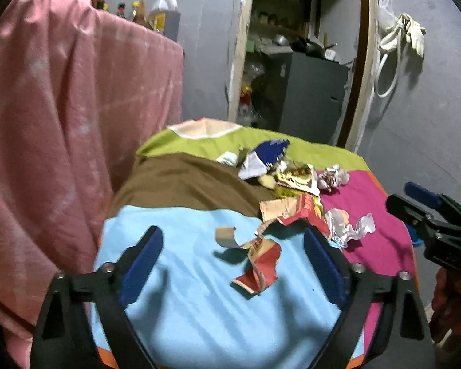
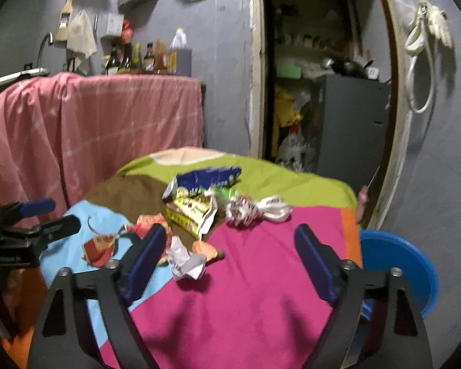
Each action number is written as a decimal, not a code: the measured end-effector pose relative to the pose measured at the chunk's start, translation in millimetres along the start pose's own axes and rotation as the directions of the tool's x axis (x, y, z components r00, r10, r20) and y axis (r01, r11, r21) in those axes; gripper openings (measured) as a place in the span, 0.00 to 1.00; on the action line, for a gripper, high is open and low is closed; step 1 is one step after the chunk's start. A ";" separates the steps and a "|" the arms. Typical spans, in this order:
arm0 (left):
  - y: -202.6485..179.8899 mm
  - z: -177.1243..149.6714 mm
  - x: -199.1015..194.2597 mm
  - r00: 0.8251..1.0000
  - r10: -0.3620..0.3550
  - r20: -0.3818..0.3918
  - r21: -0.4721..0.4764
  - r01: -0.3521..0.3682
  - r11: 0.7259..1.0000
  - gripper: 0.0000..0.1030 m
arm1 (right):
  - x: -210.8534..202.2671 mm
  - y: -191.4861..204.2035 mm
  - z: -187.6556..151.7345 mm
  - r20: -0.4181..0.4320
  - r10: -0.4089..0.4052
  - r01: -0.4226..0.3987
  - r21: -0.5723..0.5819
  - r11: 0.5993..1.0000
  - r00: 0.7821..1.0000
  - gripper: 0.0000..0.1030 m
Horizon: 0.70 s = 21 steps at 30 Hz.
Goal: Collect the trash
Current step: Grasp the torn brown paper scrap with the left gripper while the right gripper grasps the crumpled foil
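on patchwork cloth (image 2: 261,276): trash (image 2: 196,212) heaped mid-table, w/ red scrap (image 1: 258,264) between your left gripper (image 1: 233,264) jaws, untouched. your right gripper (image 2: 227,264) jaws apart, empty, over pink patch; white wad (image 2: 186,261) beside its left finger.

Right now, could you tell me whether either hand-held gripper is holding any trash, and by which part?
Nothing is held. The left hand-held gripper is open above a torn red wrapper; the right hand-held gripper is open too.

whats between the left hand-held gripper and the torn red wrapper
Only bare light blue cloth, seen in the left wrist view; the left hand-held gripper stands open before the torn red wrapper.
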<state>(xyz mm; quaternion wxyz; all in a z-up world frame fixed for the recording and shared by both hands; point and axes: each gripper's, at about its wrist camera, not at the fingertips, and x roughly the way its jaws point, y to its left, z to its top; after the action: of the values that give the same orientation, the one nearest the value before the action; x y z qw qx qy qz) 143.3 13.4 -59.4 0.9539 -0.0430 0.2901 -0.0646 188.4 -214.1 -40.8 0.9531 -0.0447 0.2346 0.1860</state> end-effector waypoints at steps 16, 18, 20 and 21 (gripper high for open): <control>10.4 -1.5 41.2 0.975 -0.105 -0.198 -0.082 0.090 0.993 0.16 | 34.0 2.2 -11.8 -0.152 0.110 -0.103 0.051 0.993 0.982 0.55; 13.0 -2.4 38.9 0.974 -0.114 -0.197 -0.098 0.096 0.991 0.08 | 36.0 4.2 -12.5 -0.162 0.118 -0.111 0.048 0.993 0.980 0.55; 13.0 -4.4 36.9 0.973 -0.115 -0.200 -0.100 0.096 0.990 0.05 | 40.3 7.6 -13.7 -0.181 0.122 -0.117 0.038 0.992 0.976 0.55; 12.9 -5.2 36.1 0.972 -0.117 -0.203 -0.100 0.098 0.990 0.05 | 42.7 9.2 -14.5 -0.190 0.122 -0.118 0.033 0.992 0.974 0.55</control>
<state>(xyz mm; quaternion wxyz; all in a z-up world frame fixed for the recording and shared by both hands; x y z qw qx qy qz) 171.4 20.5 -85.0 0.9105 -0.0940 0.3882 -0.1074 213.8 -193.8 -73.5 0.9134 -0.0377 0.3298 0.2356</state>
